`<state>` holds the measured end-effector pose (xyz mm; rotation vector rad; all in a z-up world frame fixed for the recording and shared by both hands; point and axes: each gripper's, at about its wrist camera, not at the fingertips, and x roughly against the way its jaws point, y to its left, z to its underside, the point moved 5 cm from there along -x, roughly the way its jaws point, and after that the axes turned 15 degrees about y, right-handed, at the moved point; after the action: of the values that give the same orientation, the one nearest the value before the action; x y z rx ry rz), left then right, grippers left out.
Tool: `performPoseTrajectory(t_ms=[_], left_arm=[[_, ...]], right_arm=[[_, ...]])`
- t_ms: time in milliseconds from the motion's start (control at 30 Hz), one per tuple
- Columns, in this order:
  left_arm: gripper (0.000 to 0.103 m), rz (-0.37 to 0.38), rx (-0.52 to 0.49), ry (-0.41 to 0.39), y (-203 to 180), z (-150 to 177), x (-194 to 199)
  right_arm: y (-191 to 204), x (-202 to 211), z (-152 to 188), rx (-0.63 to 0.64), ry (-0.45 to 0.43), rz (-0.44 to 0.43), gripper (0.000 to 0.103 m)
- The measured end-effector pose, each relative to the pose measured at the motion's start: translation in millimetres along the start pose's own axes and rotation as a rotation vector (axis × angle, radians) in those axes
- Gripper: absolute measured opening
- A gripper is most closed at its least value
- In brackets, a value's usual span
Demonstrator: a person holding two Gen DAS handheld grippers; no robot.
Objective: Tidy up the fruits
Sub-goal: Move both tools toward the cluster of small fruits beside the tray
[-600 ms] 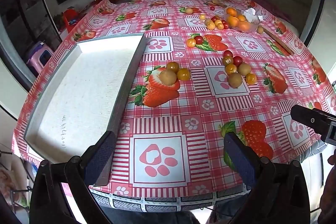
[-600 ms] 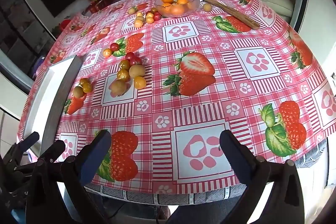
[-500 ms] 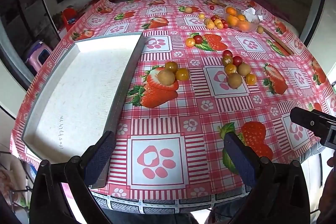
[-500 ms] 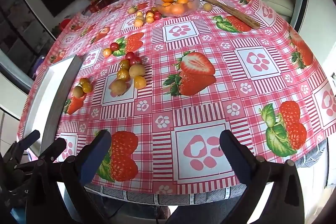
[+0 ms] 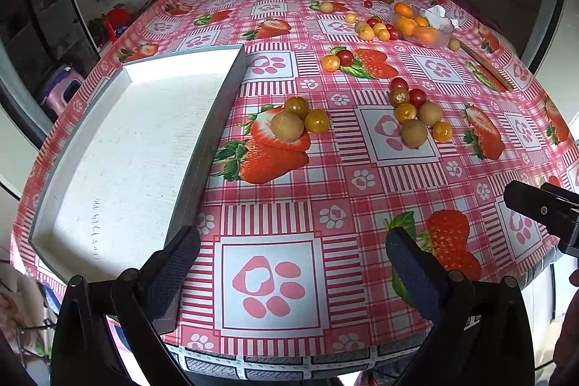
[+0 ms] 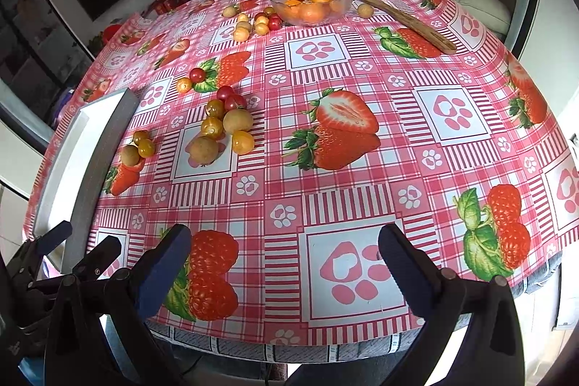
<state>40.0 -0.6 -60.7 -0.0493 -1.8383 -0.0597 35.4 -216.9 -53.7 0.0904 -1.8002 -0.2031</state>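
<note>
At the left of the table (image 5: 275,216), a shallow grey tray (image 5: 208,147) with a white floor lies with nothing in it; its near corner sits just behind the left gripper (image 5: 289,272), whose fingers (image 5: 173,274) stand wide apart with only the tablecloth between them. Just right of the tray's long wall, three small fruits (image 5: 296,122) cluster on a printed strawberry: one brown, two yellow-orange. Farther right lies a bigger cluster (image 5: 416,114) of red cherry tomatoes, yellow-orange berries and two brown round fruits. Behind these, a yellow berry and a red tomato (image 5: 338,60) sit as a pair. Toward the far right, a glass bowl (image 5: 421,24) holds oranges, with a crumpled white tissue (image 5: 439,15) at its rim and several loose small fruits (image 5: 376,29) just left of it. A wooden stick (image 6: 409,22) lies right of the bowl. The right gripper (image 6: 284,268) hangs over the near table edge, its fingers (image 6: 401,274) also spread wide and holding nothing.
</note>
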Motion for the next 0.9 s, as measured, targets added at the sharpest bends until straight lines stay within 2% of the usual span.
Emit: performPoseTrajectory(t_ms=[133,400,900], left_arm=[[0.103,-0.001,-0.003,0.012,0,-4,-6],[0.103,-0.032,-0.011,-0.018,2,-15,-15],[0.103,-0.034,-0.031,-0.038,-3,-26,-20]], right_arm=[[0,-4,-3,0.002,0.009,0.007,0.103],[-1,-13,-11,0.013,0.029,0.014,0.103],[-2,-20,-20,0.026,0.039,0.019,0.103]])
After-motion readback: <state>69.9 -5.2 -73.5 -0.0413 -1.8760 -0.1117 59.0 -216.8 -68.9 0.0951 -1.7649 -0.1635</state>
